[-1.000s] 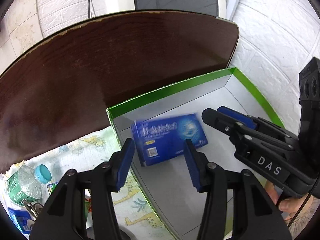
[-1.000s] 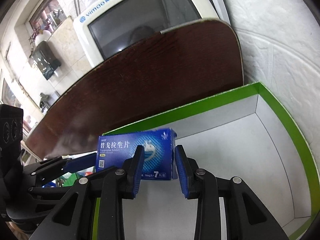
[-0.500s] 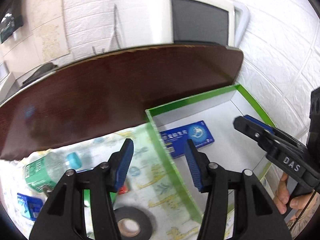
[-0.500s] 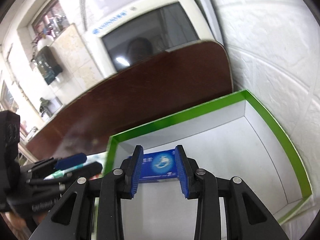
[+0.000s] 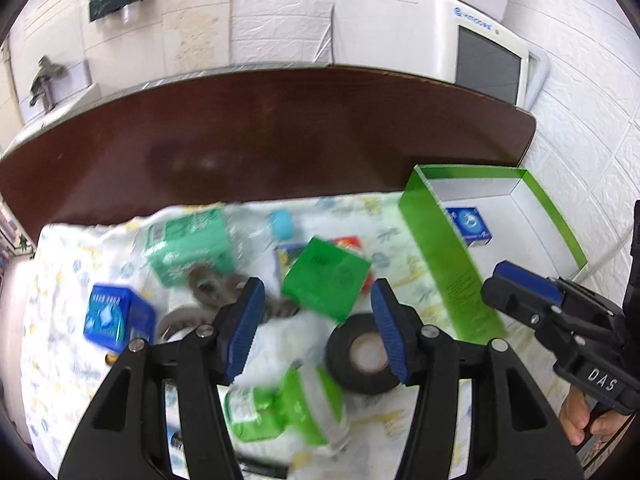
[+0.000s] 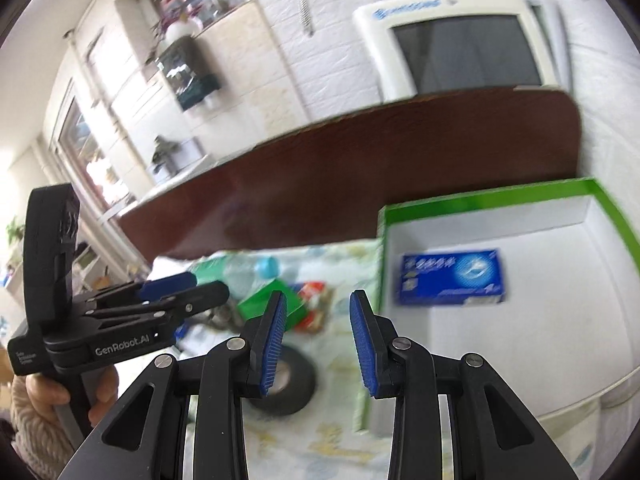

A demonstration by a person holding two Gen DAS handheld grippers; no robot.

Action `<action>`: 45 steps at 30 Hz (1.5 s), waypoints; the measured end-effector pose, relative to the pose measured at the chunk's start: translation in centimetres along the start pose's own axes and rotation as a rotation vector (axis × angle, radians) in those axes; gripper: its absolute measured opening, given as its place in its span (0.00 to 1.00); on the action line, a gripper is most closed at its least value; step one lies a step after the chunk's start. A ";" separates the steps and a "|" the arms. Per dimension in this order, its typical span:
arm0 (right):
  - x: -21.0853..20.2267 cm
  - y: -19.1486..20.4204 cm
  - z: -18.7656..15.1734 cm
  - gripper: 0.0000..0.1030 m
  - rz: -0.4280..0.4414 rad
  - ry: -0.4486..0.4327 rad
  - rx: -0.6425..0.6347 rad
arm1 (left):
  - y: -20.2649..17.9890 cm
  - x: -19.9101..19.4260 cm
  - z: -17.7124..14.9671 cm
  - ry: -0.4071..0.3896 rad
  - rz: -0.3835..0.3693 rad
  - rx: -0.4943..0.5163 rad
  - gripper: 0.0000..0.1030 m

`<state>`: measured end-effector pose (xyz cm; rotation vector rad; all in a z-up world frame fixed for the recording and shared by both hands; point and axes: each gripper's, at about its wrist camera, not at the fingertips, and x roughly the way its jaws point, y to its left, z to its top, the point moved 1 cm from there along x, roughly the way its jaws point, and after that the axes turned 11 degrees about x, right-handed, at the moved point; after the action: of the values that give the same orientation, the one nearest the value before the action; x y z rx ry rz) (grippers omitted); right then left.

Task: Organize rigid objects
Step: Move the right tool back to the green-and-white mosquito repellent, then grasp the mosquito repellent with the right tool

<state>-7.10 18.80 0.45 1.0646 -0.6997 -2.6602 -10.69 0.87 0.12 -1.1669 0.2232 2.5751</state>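
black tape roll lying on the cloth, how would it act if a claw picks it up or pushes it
The black tape roll lies flat on its side, so a push would probably slide it over the printed cloth rather than roll it. It looks thick-walled and stiff, likely firm under a squeeze. Stood on edge, its round shape could let it roll away.

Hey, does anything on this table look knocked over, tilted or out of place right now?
Yes. The green-capped bottle lies on its side on the printed cloth, and the green box sits tilted among the jumbled items. Only the blue box lies flat inside the green tray.
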 end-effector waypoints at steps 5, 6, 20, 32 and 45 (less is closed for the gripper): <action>2.1 2.3 -3.2 0.34 0.025 0.101 -0.017 | 2.4 -0.3 -3.5 0.025 0.000 -0.073 0.53; 2.4 2.7 -3.7 0.34 0.028 0.121 -0.022 | 2.9 -0.4 -4.3 0.030 0.001 -0.085 0.53; 5.1 7.2 -6.9 0.38 0.043 0.222 -0.028 | 4.1 -0.7 -10.5 0.038 -0.084 -0.102 0.53; 7.0 8.2 -7.8 0.38 0.008 0.233 0.021 | 3.5 0.9 -10.4 0.040 -0.122 -0.088 0.53; 8.5 8.3 -8.1 0.39 -0.014 0.254 0.014 | 3.5 1.9 -10.7 0.060 -0.163 -0.111 0.48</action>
<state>-7.64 5.81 -5.70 1.3826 -0.6621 -2.4716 -5.57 -4.86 -8.28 -1.2469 -0.0029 2.4391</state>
